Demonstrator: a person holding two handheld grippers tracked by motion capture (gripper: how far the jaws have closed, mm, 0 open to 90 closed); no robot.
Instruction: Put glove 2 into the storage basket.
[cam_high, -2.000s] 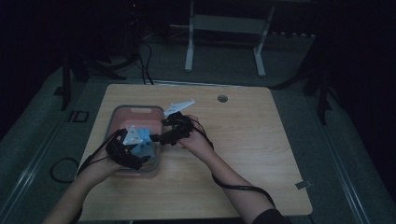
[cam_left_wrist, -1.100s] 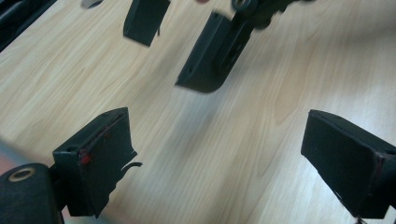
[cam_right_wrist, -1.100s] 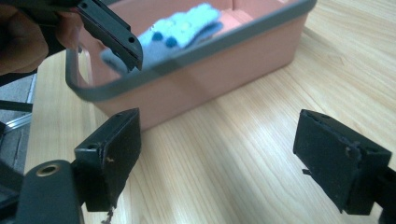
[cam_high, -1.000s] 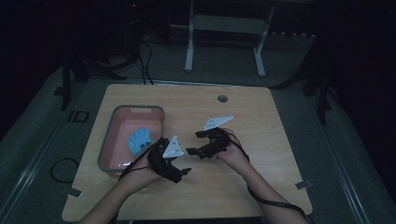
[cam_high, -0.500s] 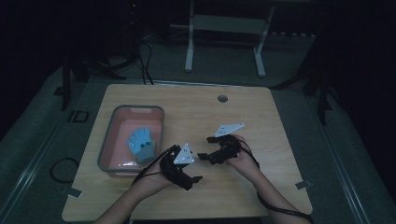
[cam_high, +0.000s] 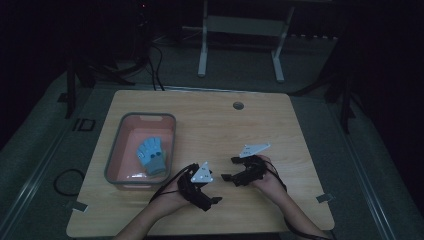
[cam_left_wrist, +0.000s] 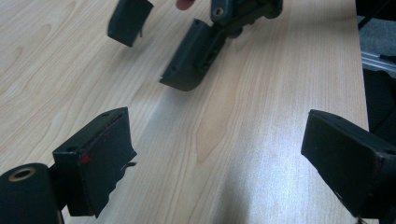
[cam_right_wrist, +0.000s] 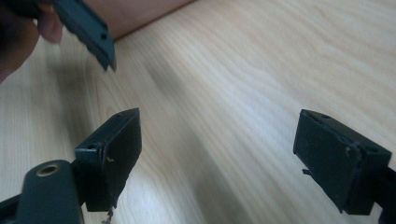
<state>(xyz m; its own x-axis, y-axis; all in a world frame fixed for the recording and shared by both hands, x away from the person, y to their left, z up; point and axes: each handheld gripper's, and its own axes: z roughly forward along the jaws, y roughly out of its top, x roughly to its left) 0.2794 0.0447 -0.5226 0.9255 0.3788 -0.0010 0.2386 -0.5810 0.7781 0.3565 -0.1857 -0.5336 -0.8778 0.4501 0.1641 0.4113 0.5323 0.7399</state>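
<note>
Gloves aside, your hands carry nothing: the left gripper and the right gripper both hold their jaws spread wide over the bare wooden table, near its front edge and close together. Your blue glove lies in the grey-rimmed bin to the left, apparently crumpled, though the dim light blurs it.

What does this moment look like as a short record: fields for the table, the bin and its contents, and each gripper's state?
table: light wooden table
bin: pink plastic bin with grey rim, at the table's left
contents: blue and grey knitted glove lying inside the bin
left gripper: open, nothing between its jaws, over bare wood near the front edge
right gripper: open, nothing between its jaws, just right of the left one
</note>
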